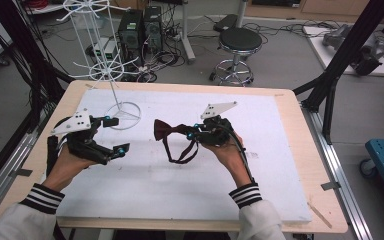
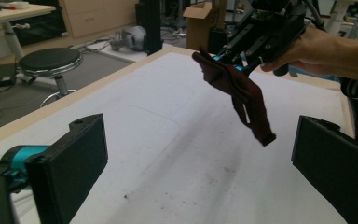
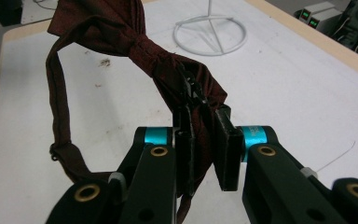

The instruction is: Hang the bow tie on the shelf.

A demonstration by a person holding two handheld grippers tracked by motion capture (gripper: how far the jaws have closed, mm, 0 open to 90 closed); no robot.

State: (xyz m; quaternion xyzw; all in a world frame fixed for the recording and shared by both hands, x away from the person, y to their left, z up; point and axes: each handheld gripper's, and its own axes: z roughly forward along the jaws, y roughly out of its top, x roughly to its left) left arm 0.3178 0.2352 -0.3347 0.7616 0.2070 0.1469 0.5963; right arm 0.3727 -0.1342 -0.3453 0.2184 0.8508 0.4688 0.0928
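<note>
Right claw [image 1: 196, 131] is clamped on the dark red bow tie [image 1: 166, 129], jaws pinching one wing of the bow, and the right gripper view shows the fabric bunched tight between the two black pads. The tie is up off the white board [image 1: 180, 185] that covers the desk [image 1: 300, 150], hanging in the air near the middle of it, with the knot and the free wing sticking out to the left of the claw in the high view and the neck strap [image 1: 177, 152] drooping in a loop below. Over on the other side, the left claw [image 1: 116, 135] stands wide apart, nothing between its jaws, held above the board's left part and well apart from the tie. In the left gripper view the two black jaws frame bare white board, and the tie dangles farther off from the right claw [image 2: 235, 60] in the person's right hand [image 2: 307, 49]. Behind the left claw, the white wire stand [image 1: 111, 75] rises from its ring base [image 1: 124, 116] on the board, just beside that claw's upper jaw in the high view. Striped cuffs show at both wrists.
</note>
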